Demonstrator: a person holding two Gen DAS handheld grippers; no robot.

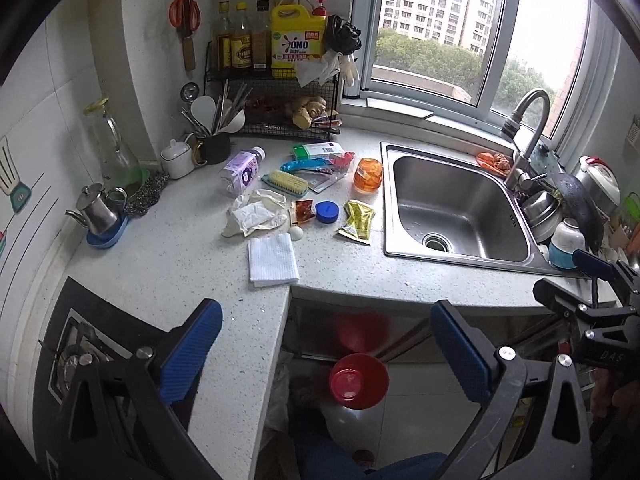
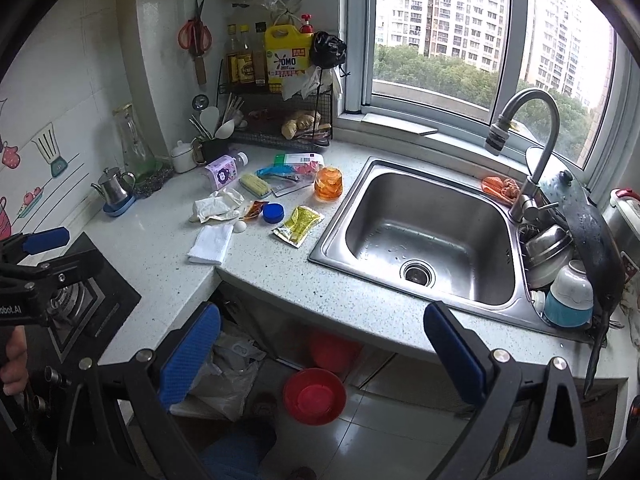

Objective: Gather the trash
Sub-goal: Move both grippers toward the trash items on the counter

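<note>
Trash lies on the speckled counter (image 1: 168, 264) left of the sink: crumpled white wrappers (image 1: 256, 214) (image 2: 218, 205), a yellow sachet (image 1: 357, 221) (image 2: 298, 225), a red sachet (image 1: 303, 211) (image 2: 255, 210), a blue lid (image 1: 327, 212) (image 2: 273, 213), an eggshell (image 1: 296, 233) (image 2: 240, 226) and a folded white cloth (image 1: 273, 260) (image 2: 211, 244). My left gripper (image 1: 326, 352) is open and empty, held off the counter's front edge. My right gripper (image 2: 320, 350) is open and empty, also in front of the counter. Each gripper shows at the edge of the other's view.
A steel sink (image 1: 456, 208) (image 2: 428, 232) with tap (image 2: 528, 148) sits right; dishes (image 2: 568, 280) stack beside it. A purple bottle (image 1: 240, 170), scrub brush (image 1: 285, 182), orange jar (image 1: 368, 176) and rack of bottles (image 1: 276, 80) stand behind. A red bowl (image 2: 314, 396) and plastic bag (image 2: 228, 384) lie on the floor. Stove (image 1: 76, 344) at left.
</note>
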